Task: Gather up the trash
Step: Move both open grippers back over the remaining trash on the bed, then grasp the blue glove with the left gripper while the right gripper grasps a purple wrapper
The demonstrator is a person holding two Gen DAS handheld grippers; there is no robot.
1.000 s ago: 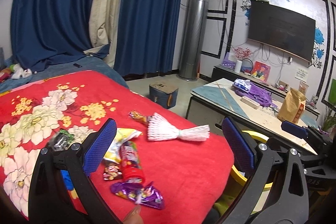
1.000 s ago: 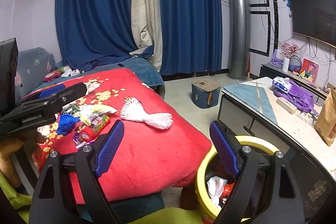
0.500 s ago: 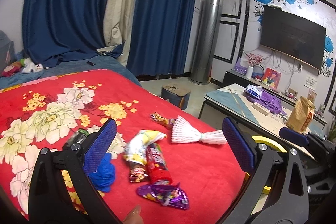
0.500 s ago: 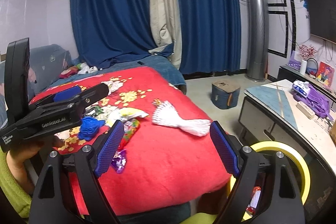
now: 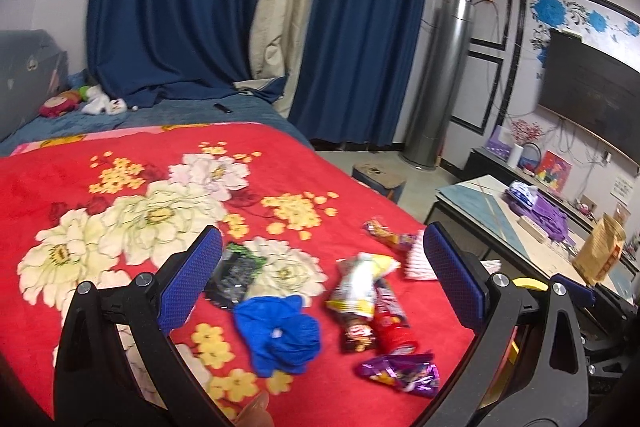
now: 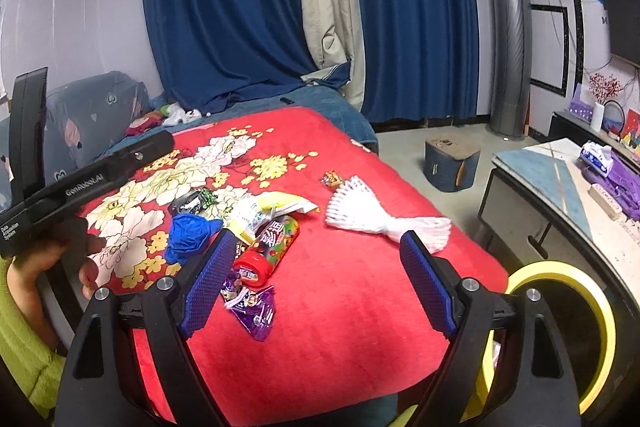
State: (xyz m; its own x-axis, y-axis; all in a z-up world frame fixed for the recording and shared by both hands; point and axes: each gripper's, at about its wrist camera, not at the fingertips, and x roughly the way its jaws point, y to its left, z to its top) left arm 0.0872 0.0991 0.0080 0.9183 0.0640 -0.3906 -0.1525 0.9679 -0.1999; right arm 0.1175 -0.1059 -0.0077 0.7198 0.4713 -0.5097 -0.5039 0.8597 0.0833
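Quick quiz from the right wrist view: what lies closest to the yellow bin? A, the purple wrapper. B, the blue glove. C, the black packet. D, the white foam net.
D: the white foam net lies at the blanket's right end, nearest the yellow bin; the other pieces sit further left.

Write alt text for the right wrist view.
The open right tool hangs over a red floral blanket strewn with trash: a purple wrapper, a red-capped candy tube, a blue crumpled bag and white foam netting. A yellow-rimmed bin stands at right.
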